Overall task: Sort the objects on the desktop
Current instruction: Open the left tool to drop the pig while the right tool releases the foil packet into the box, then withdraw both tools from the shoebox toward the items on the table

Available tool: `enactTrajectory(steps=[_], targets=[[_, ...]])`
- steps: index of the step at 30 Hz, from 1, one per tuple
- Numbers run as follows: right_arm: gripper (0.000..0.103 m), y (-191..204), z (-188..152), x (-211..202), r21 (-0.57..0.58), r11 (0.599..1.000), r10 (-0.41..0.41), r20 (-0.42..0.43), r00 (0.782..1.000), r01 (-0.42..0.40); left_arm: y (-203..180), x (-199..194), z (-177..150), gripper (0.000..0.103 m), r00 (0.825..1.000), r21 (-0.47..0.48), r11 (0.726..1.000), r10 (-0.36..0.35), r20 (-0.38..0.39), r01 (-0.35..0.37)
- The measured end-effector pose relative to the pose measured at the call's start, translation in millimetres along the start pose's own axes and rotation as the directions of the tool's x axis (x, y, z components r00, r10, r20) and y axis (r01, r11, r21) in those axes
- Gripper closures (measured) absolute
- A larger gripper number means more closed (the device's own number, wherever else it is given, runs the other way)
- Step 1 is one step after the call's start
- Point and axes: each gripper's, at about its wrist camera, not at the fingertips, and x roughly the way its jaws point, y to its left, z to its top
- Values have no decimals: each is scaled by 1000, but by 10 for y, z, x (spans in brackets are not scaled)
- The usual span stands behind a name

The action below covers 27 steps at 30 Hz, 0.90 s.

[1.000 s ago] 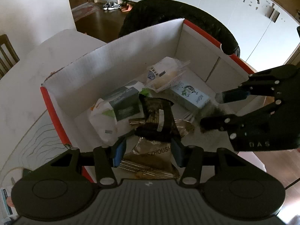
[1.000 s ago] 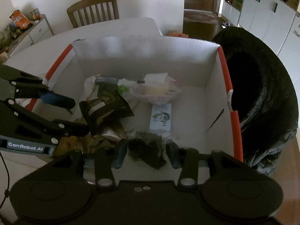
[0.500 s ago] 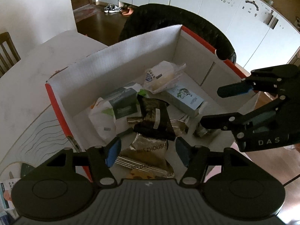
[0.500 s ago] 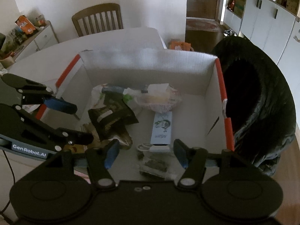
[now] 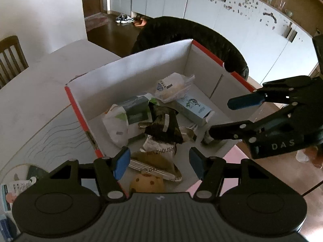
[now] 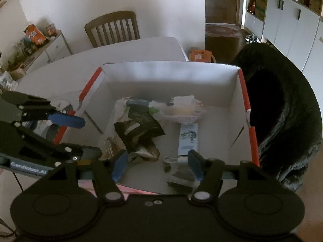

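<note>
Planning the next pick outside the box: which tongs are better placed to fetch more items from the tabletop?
Probably the left tongs: open and empty, nearest the box's table-side wall and the items beyond it. The right tongs, also open, hang over the opposite edge.

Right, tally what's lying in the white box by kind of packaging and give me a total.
Cardboard cartons: 2, grey-green carton and pale blue carton
Plastic bags: 2, white bag and clear bag
Snack packets: 3, dark packet, brown packet and small packet
Total: 7 that can be told apart; the overlapping wrappers may hide more.
</note>
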Motion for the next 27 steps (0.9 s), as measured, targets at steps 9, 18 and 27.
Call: enactTrajectory(steps=[9, 18, 27], targets=[[26, 172, -11, -111, -6, 1000, -13, 28, 1000, 14, 144, -276, -165, 37, 999, -35, 999, 1, 39, 0], [20, 549, 80, -186, -25, 1000, -1, 65, 998, 2, 424, -585, -350, 28, 997, -72, 997, 33, 66, -28], [17, 1224, 288, -65, -113, 994, 14, 86, 996, -4, 972, -818, -667, 20, 994, -135, 989, 67, 81, -56]])
